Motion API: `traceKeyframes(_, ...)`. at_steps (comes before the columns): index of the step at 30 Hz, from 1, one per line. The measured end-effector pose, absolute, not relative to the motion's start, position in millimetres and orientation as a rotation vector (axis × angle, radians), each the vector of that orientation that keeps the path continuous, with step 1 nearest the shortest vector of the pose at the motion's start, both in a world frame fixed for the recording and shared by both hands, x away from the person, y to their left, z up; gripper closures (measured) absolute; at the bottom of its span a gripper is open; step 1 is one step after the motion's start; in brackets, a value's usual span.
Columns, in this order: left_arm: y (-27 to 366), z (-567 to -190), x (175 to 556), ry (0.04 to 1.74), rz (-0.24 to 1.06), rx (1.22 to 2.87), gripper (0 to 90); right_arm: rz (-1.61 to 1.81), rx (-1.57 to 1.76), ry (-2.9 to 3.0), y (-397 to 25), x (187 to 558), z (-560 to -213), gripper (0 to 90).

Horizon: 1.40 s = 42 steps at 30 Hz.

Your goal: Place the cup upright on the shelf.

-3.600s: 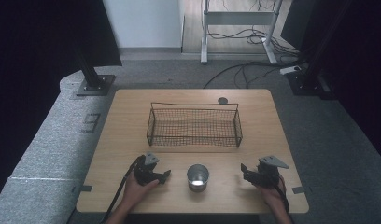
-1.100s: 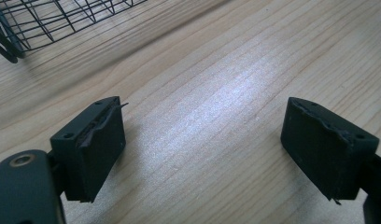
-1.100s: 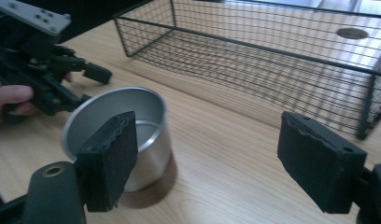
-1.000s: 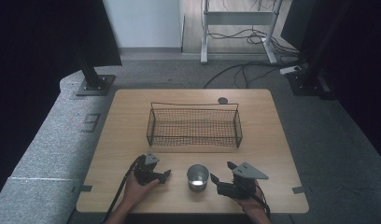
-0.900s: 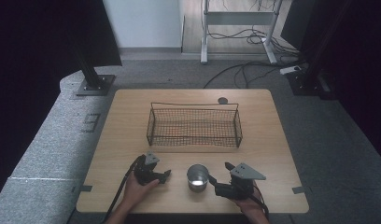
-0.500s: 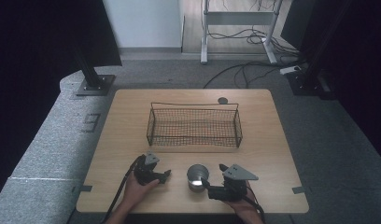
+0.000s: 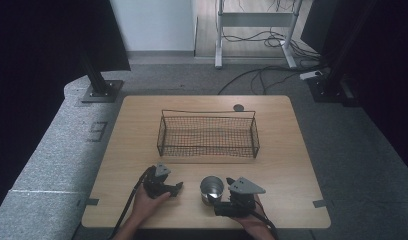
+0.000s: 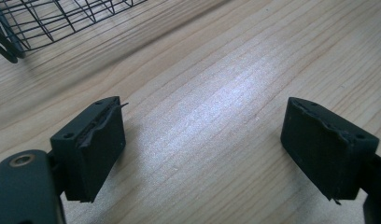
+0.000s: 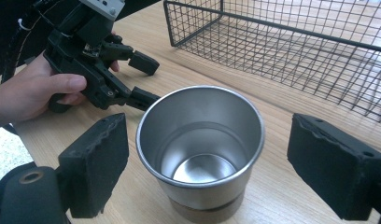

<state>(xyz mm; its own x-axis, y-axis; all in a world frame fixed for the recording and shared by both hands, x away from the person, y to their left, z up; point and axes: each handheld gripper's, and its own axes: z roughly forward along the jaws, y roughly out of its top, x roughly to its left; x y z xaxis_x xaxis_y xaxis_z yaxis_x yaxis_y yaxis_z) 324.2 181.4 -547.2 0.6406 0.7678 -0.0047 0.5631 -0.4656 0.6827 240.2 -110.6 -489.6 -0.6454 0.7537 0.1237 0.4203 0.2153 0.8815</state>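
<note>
reached the right gripper (image 9: 202, 154) round the steel cup (image 9: 200, 149), jaws spread, seemingly not touching; next: closing squarely. left gripper (image 8: 202, 149) spread, idle.

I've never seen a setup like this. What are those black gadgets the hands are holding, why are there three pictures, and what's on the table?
A person sits at a wooden table and holds a hand-operated gripper in each hand; no robot arm is involved. One picture comes from a camera above the table. The other two come from small cameras riding on each gripper, looking out between its two black fingers.

On the table stand a wire basket and a shiny steel cup, upright and empty inside.

The left gripper rests open over bare wood. The right gripper is open too, one finger on each side of the cup, neither pressing on it. So nothing is held yet.
</note>
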Motion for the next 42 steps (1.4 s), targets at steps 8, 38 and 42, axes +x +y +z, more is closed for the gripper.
traceKeyframes(8,181.3,-547.3,324.3,1.031,0.402,2.199,13.7,1.39,1.086,2.192,-101.7,241.8,-493.0,11.8)
traceKeyframes(38,180.5,-547.2,324.9,1.031,0.398,2.199,13.6,1.211,1.076,2.23,-74.0,261.8,-518.9,13.7)
traceKeyframes(42,180.5,-547.2,324.9,1.031,0.399,2.199,13.7,1.218,1.055,2.252,-75.4,262.9,-518.6,13.8)
